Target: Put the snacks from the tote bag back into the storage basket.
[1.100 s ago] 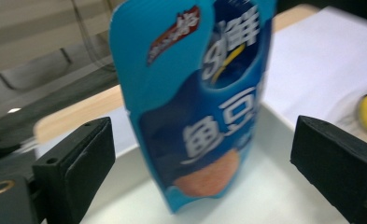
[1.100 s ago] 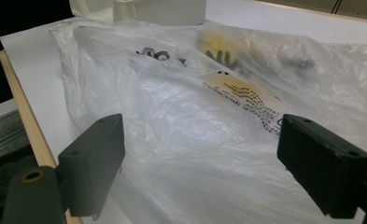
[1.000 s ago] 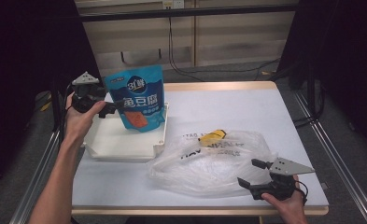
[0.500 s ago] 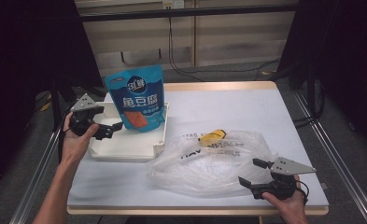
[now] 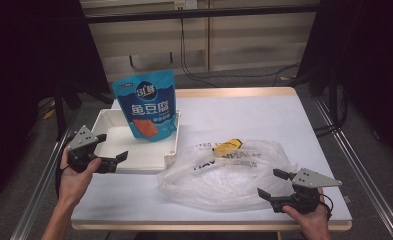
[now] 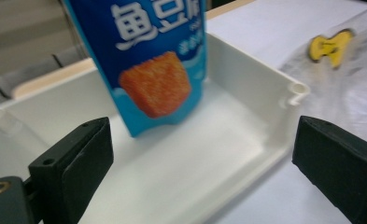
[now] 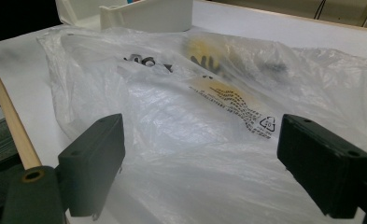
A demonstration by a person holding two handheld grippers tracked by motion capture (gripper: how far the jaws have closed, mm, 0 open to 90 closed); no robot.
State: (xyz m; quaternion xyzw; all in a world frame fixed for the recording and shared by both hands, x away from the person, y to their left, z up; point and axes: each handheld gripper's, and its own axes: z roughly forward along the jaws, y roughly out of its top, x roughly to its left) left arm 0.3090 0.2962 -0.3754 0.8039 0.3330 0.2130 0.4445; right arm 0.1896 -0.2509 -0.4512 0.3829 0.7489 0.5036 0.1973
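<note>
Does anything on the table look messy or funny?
The clear plastic bag lies crumpled and flat on the table, with a yellow thing at its far edge. The blue snack pouch leans tilted in the white tray. Nothing is spilled or broken.

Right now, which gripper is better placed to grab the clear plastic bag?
Right. The right gripper is open at the plastic bag's near edge; the left gripper sits open by the white tray.

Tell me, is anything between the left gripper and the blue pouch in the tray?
Nothing visible. The left gripper is open at the white tray, and only bare tray floor lies before the blue pouch.
</note>
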